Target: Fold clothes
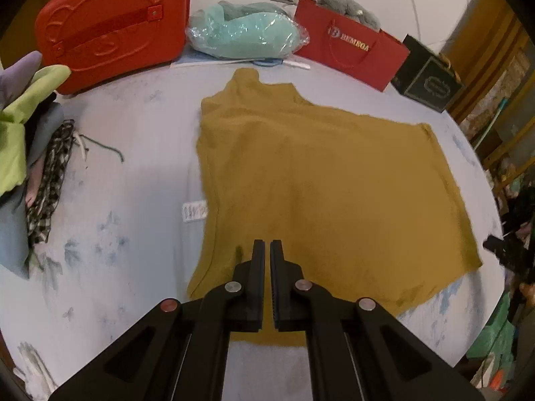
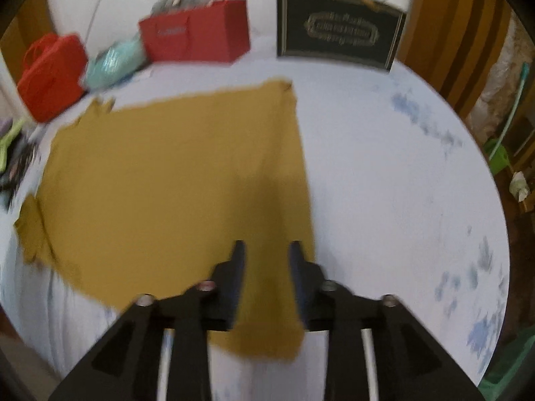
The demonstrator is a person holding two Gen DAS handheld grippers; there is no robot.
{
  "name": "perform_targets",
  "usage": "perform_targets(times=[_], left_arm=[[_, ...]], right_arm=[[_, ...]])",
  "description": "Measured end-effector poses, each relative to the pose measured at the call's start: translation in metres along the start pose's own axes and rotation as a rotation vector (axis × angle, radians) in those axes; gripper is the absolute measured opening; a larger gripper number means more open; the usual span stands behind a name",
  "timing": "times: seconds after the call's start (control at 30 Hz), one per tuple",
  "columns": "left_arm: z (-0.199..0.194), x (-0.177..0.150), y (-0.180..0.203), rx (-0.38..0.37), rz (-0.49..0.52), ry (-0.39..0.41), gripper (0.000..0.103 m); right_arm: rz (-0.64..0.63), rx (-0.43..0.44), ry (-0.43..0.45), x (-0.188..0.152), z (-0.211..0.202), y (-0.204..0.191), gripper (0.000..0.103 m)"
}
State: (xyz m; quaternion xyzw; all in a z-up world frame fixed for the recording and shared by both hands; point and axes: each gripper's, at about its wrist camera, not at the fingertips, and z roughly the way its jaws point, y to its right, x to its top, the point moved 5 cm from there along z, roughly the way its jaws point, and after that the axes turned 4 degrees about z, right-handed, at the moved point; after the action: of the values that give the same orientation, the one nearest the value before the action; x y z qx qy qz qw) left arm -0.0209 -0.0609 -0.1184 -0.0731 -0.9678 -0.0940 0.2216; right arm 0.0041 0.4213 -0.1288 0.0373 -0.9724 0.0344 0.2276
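I find the mustard garment (image 1: 317,180) spread flat on the pale table (image 1: 133,173). My left gripper (image 1: 266,245) hangs above its near edge, jaws closed on nothing. My right gripper (image 2: 265,247) stands partly parted over the garment's right side; through the blur, it appears to hold no cloth.

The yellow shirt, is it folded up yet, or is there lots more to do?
Not folded small yet. Done: the yellow shirt lies flat on the table, and it looks like its sides are tucked in. In hand: nothing; the left gripper is shut and empty, and the right gripper is open above the shirt's edge. Left: probably folding it over into a small bundle.
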Motion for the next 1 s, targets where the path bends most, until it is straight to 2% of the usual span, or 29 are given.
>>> perform_targets(times=[0.07, 0.13, 0.17, 0.2, 0.4, 0.57, 0.73, 0.8, 0.9, 1.0], left_arm=[[-0.001, -0.011, 0.0, 0.018, 0.017, -0.015, 0.007], [0.0, -0.025, 0.001, 0.029, 0.035, -0.04, 0.029], [0.0, -0.034, 0.002, 0.031, 0.044, -0.051, 0.043], [0.0, -0.043, 0.003, 0.031, 0.053, -0.064, 0.045], [0.003, -0.077, 0.011, 0.005, 0.043, -0.097, 0.046], [0.015, -0.078, 0.011, 0.056, 0.037, -0.058, 0.046], [0.043, -0.077, 0.011, 0.109, 0.047, -0.074, 0.046], [0.046, -0.078, 0.016, 0.128, 0.07, -0.058, 0.053], [0.048, -0.081, 0.02, 0.158, 0.079, -0.046, 0.053], [0.049, -0.082, 0.019, 0.169, 0.051, -0.052, 0.052]], right_arm=[[-0.002, -0.001, -0.041, -0.026, 0.004, 0.0, 0.047], [-0.008, -0.003, -0.067, -0.048, 0.007, -0.003, 0.05], [-0.012, -0.007, -0.074, -0.056, 0.007, -0.005, 0.051], [-0.017, -0.011, -0.082, -0.064, 0.008, -0.006, 0.053], [-0.047, -0.061, -0.089, -0.08, 0.015, -0.008, 0.053], [-0.072, -0.087, -0.066, -0.077, 0.017, -0.007, 0.057], [-0.085, -0.08, -0.037, -0.072, 0.02, -0.006, 0.059], [-0.08, -0.071, -0.02, -0.068, 0.023, -0.004, 0.062], [-0.019, -0.046, -0.014, -0.066, 0.027, 0.004, 0.073], [0.023, -0.038, -0.001, -0.065, 0.028, 0.008, 0.074]])
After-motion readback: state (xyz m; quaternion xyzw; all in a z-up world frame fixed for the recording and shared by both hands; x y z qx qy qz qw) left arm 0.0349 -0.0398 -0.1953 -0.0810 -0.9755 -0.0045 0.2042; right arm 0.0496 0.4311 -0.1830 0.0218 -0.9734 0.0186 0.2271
